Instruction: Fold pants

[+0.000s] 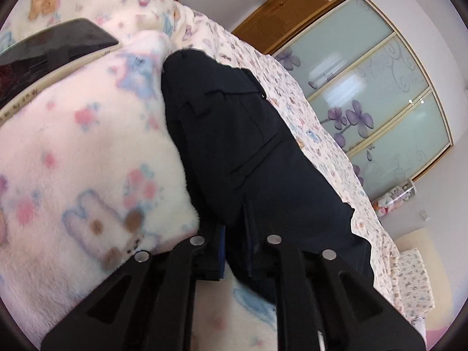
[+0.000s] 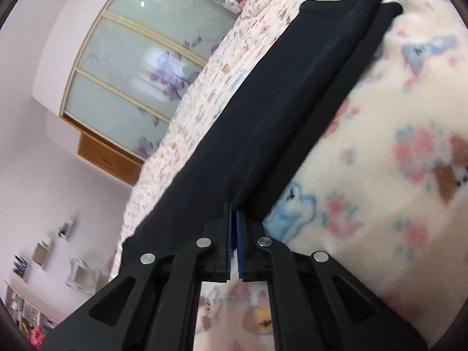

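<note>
Dark navy pants lie stretched along a bed, between a fluffy cartoon-print blanket and a floral sheet. In the left wrist view my left gripper is shut on the near end of the pants, with bunched fabric filling the gap between its fingers. In the right wrist view the pants run away as two long legs side by side, up to the far right. My right gripper is shut on the near edge of the pants, and its blue pads pinch a thin fold of cloth.
A cream fleece blanket is heaped to one side of the pants, with a floral sheet on the other. A dark flat object rests on the blanket. A wardrobe with frosted flower-print doors stands beyond the bed. Shelves line a wall.
</note>
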